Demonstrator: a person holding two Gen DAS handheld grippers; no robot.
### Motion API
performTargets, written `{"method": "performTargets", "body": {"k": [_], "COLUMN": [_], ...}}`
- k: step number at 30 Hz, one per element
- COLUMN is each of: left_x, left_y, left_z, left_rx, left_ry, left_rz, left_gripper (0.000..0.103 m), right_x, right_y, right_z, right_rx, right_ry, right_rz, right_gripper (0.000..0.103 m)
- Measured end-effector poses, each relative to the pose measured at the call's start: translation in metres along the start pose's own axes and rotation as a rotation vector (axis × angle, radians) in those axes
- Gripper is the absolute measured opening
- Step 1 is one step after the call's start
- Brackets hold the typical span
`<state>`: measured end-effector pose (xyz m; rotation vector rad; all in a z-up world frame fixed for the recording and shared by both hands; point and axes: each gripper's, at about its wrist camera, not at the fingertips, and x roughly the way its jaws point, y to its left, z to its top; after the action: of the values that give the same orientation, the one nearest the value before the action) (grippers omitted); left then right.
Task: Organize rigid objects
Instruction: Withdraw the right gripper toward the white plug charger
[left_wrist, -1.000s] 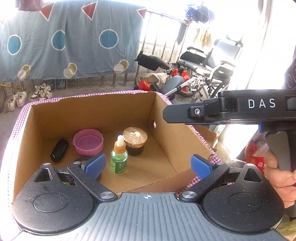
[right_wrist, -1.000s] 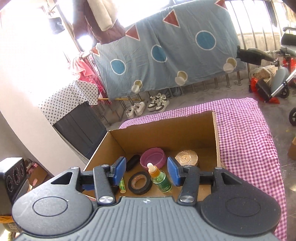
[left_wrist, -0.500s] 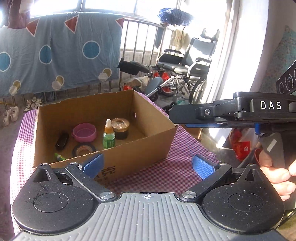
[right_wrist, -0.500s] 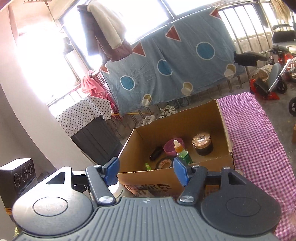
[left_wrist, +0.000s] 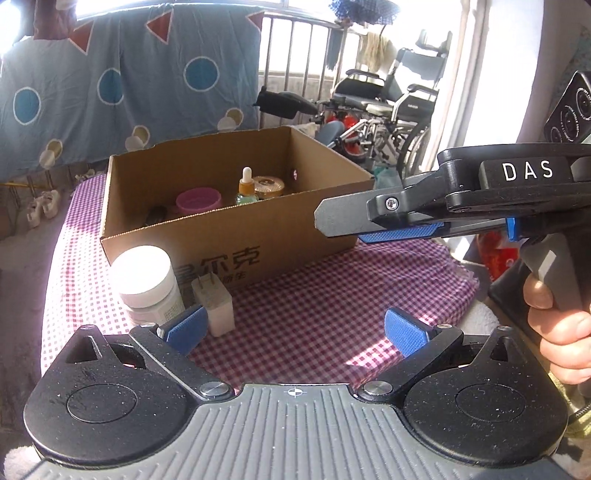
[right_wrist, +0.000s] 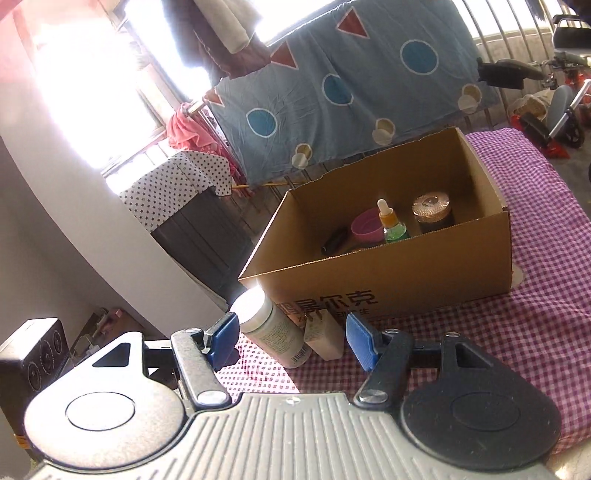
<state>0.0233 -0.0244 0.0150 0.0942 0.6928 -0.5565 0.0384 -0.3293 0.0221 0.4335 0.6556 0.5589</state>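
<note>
The cardboard box (left_wrist: 236, 236) front wall hides its floor; only the right view shows the black case (right_wrist: 334, 240). Left gripper (left_wrist: 293, 328) and right gripper (right_wrist: 291, 339) gape, empty.

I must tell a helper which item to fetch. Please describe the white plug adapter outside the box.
Find the cardboard box on the checked cloth. Before its printed wall stand two things: a white-lidded jar and, beside it, the adapter. Only it is a small block with two metal prongs on top.
</note>
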Motion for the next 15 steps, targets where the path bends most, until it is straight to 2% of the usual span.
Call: {"method": "performTargets", "body": {"k": [15], "left_x": [0.021], "left_y": [0.01], "left_z": [-0.018], "left_rx": [-0.089], "left_ry": [0.068], "left_rz": [0.039], "left_gripper": [0.102], "right_x": [0.016], "right_y": [-0.021], "right_z": [-0.021], "right_rx": [0.081], "right_ry": [0.072], "right_rz": [-0.046], "right_gripper": [0.067]}}
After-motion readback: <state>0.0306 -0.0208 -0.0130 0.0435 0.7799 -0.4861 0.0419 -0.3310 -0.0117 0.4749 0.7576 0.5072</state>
